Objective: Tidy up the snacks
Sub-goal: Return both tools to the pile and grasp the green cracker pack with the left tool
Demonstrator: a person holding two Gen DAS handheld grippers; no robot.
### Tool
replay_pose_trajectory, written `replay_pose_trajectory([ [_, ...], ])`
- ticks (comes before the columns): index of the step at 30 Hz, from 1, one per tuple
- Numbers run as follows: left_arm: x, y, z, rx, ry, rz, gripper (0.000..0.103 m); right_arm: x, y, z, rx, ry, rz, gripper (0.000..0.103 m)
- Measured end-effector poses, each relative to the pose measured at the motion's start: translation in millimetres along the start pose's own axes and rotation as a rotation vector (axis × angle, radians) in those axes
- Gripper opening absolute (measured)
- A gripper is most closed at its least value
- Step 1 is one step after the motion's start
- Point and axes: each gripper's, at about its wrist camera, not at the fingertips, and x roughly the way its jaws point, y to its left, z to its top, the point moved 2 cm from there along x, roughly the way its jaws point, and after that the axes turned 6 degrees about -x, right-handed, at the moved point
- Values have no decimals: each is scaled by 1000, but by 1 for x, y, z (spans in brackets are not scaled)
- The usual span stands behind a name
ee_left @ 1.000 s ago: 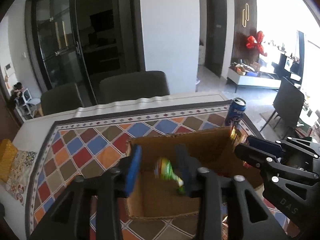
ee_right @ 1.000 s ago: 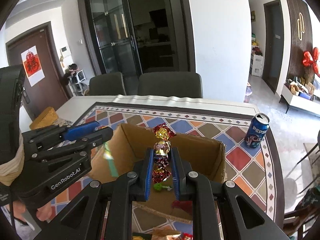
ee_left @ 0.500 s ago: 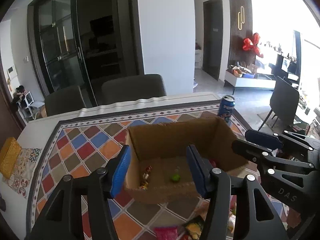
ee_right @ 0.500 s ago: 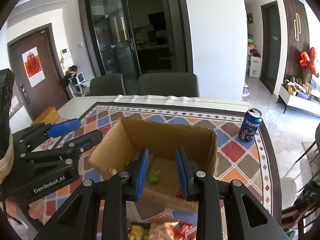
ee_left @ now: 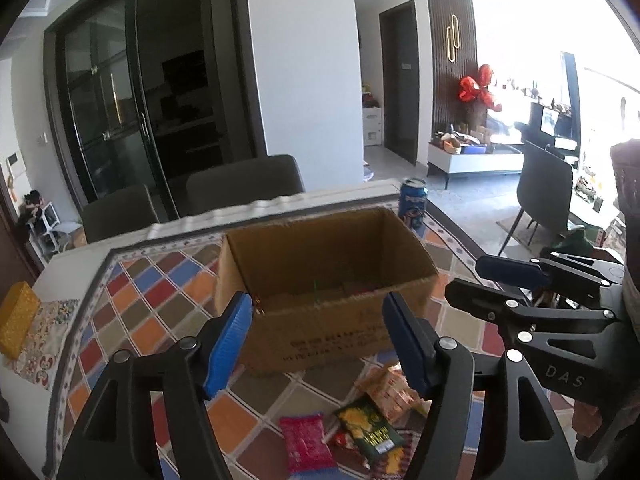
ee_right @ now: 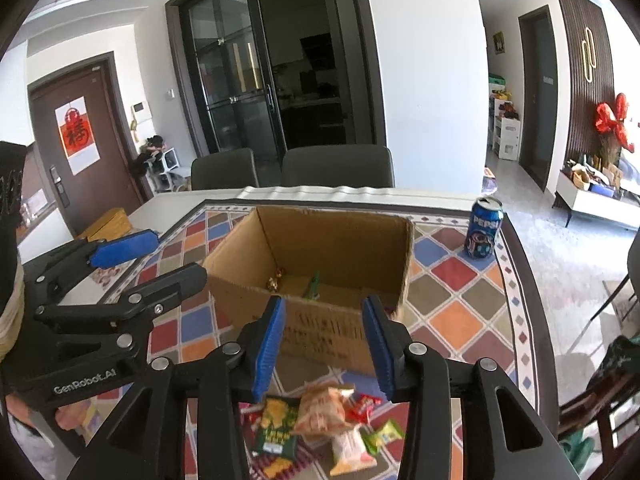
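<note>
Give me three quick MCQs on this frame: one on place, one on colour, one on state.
1. Where does the cola can stand?
A. inside the cardboard box
B. on the patterned tablecloth, outside the box, beyond its far right corner
C. on a chair

2. What colour are the pads on the claws?
A. blue
B. red
C. yellow

3. What is the right claw holding?
A. a gold candy
B. the green snack bag
C. nothing

Answers:
1 B: the can stands apart from the cardboard box, on the tablecloth.
2 A: both the right claw and the left claw show blue pads.
3 C: its jaws, just opening, stand apart with nothing between them; the loose snack packets lie on the cloth below.
</note>
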Motion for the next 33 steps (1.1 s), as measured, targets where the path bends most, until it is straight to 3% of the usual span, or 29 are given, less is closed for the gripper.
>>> replay_pose_trajectory([
  [12, 11, -17, -55, -3, 114, -30, 69, -4, -2, -54, 10, 69, 13, 42],
  [33, 73, -33, -134, -20, 321, -63, 69, 44, -21, -135, 58, 274, 37, 42],
])
